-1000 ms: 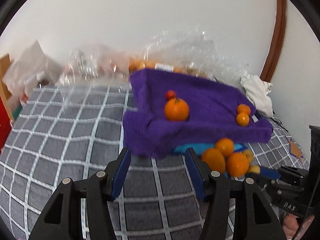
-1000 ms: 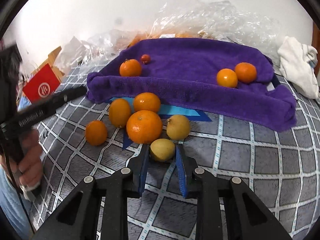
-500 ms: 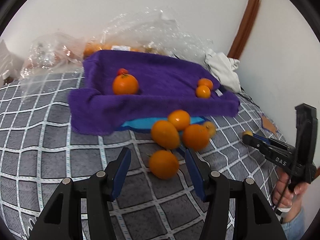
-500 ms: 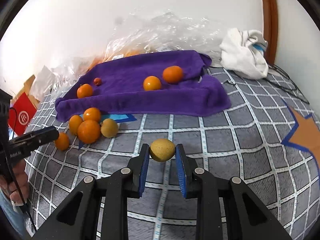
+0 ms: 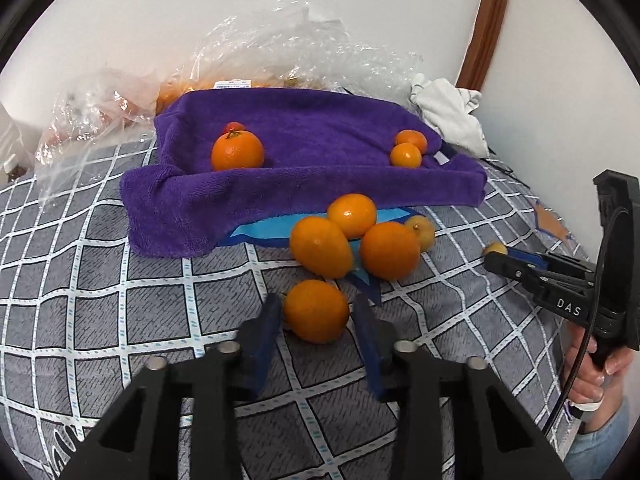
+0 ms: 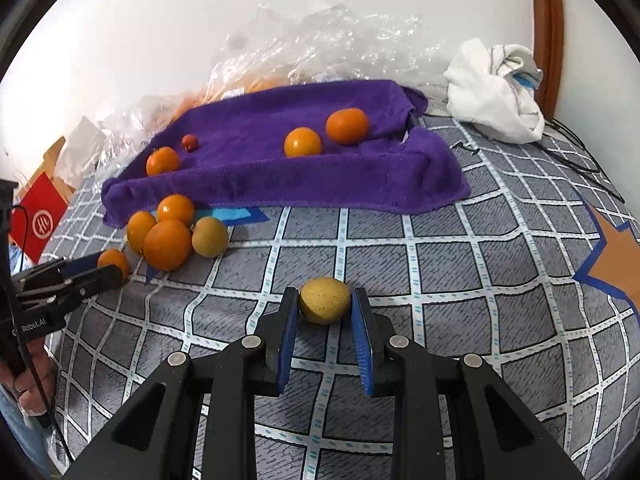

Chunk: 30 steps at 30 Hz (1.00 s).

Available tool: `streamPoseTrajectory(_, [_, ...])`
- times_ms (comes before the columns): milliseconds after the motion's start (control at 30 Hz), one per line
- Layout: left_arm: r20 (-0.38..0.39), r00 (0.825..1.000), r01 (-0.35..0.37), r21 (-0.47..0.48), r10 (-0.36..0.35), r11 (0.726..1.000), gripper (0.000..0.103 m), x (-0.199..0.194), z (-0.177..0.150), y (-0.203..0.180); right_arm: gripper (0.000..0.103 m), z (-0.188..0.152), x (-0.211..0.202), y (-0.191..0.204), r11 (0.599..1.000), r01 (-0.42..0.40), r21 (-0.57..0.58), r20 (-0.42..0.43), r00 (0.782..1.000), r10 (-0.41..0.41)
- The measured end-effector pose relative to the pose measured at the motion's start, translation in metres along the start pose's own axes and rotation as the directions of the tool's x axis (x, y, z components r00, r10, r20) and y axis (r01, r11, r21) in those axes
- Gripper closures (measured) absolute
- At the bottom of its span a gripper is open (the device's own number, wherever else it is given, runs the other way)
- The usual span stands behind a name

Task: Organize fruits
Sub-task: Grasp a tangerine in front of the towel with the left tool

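A lone orange (image 5: 316, 312) lies on the grey checked bedspread (image 5: 120, 280) between the blue pads of my left gripper (image 5: 316, 318). Its jaws are closing around the orange, with a thin gap still showing on the right side. Just beyond sits a cluster of three oranges (image 5: 320, 246) and a yellowish fruit (image 5: 420, 232), in front of a purple towel (image 5: 312, 184). On the towel rest three oranges and a small red fruit (image 5: 235, 126). My right gripper (image 6: 325, 314) is shut on a small yellow fruit (image 6: 325, 300) just above the bedspread, away from the cluster.
Crumpled clear plastic bags (image 5: 288, 48) lie behind the towel against the wall. A white cloth (image 6: 496, 92) sits at the back right beside a brown wooden post (image 6: 546, 20). A red box (image 6: 40, 216) stands at the left. A person's hand (image 5: 596, 364) holds the right gripper's handle.
My left gripper swung right from the towel's edge and came down over the lone orange, its jaws narrowing. My right gripper carried the yellow fruit out of the cluster to the right.
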State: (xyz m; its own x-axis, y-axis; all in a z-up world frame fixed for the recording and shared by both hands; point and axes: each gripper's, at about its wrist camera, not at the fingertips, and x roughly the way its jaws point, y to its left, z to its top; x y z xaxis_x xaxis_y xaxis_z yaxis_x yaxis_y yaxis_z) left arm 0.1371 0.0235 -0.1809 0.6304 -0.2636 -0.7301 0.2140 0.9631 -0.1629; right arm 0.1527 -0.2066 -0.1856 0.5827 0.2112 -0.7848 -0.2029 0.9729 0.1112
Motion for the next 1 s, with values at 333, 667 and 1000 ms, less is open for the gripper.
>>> streamPoseTrajectory(333, [0.002,1.0,0.021,-0.004,-0.021,1.0,0.071,-0.002,-0.001,0.002,0.073,-0.001,0.002,0.01,0.998,0.033,-0.045,-0.01,0.999,-0.034])
streamPoseTrajectory(667, [0.036,0.998,0.041,0.044,-0.043,0.998,0.071,-0.01,-0.004,-0.007,0.074,-0.002,0.002,0.012,0.997,0.051,-0.059,-0.009,0.999,-0.052])
streamPoseTrajectory(1000, [0.137,0.99,0.041,-0.001,-0.041,0.999,0.071,-0.025,-0.001,0.0,0.076,-0.002,-0.002,0.005,1.0,0.011,-0.021,0.013,1.0,-0.01])
